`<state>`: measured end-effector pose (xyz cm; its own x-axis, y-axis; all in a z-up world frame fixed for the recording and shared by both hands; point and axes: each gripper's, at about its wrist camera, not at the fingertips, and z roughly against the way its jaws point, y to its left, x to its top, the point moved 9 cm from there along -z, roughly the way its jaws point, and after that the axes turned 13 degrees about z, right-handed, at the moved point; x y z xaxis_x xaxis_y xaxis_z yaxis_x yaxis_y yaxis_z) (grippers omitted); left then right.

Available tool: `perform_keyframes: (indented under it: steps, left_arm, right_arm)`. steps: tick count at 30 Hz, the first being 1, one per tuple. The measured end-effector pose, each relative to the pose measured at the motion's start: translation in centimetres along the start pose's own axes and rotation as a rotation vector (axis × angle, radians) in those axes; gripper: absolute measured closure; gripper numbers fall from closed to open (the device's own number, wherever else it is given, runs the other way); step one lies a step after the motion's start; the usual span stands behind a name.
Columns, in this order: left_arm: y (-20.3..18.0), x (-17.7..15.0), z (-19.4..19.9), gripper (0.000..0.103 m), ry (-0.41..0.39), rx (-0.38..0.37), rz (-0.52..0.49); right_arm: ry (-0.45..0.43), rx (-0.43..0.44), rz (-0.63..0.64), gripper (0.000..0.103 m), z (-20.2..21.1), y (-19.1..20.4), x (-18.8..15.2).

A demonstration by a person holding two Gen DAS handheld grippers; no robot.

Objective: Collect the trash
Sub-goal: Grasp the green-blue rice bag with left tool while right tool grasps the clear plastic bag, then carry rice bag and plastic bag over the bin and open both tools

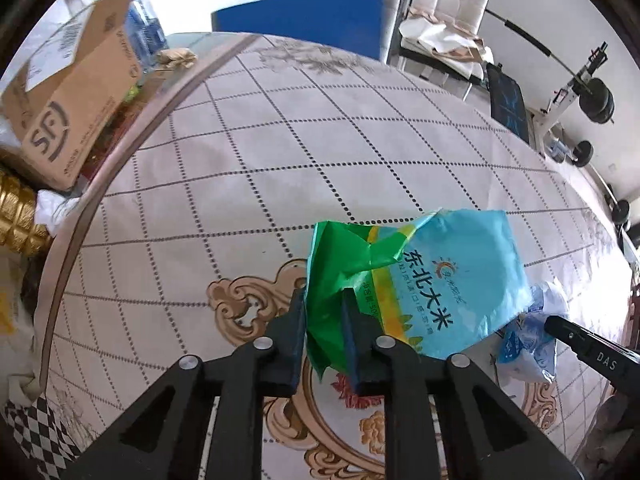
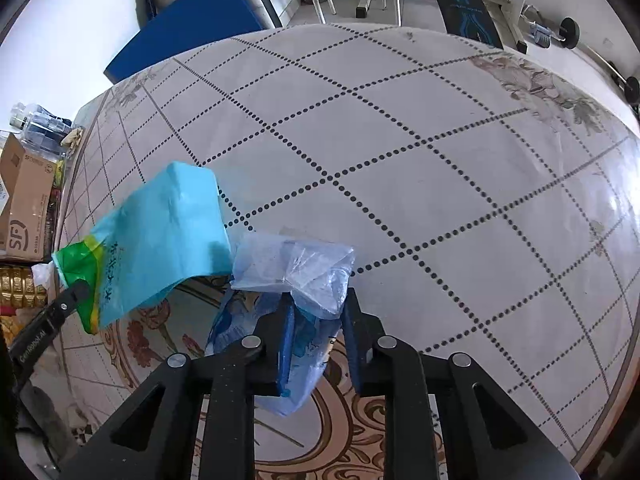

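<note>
L claw (image 1: 325, 300) pinches crumpled green-and-blue plastic rice bag (image 1: 420, 276); R claw (image 2: 318, 300) pinches clear bluish plastic wrapper (image 2: 296, 268), bag to its left.

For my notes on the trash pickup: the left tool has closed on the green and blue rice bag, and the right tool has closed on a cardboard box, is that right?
Not quite. The left tool has indeed closed on the green and blue rice bag, but the right tool has closed on a crumpled clear and blue plastic bag, as the right wrist view shows. The cardboard box sits untouched beside the table.
</note>
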<state>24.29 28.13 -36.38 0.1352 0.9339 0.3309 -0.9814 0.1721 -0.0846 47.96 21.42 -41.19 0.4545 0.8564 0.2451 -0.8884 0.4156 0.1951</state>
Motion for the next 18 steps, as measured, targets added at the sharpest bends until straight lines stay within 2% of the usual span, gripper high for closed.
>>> perform_keyframes:
  steps: [5, 11, 15, 18]
  left_arm:
    - [1.0, -0.4, 2.7, 0.094, -0.049, -0.008, 0.042]
    - [2.9, -2.0, 8.1, 0.095, -0.123, -0.01, 0.058]
    - [4.7, -4.6, 11.5, 0.096, -0.147, -0.011, 0.043]
    - [6.5, -7.8, 13.7, 0.096, -0.153, -0.005, 0.02]
  right_arm:
    - [-0.037, 0.008, -0.028, 0.083, 1.9, -0.4, -0.7]
    - [-0.091, 0.018, -0.04, 0.084, 5.2, 0.1, -3.0]
    - [-0.118, 0.033, -0.043, 0.084, 7.7, 1.6, -6.3]
    - [-0.138, 0.044, -0.049, 0.085, 10.0, 2.8, -10.2]
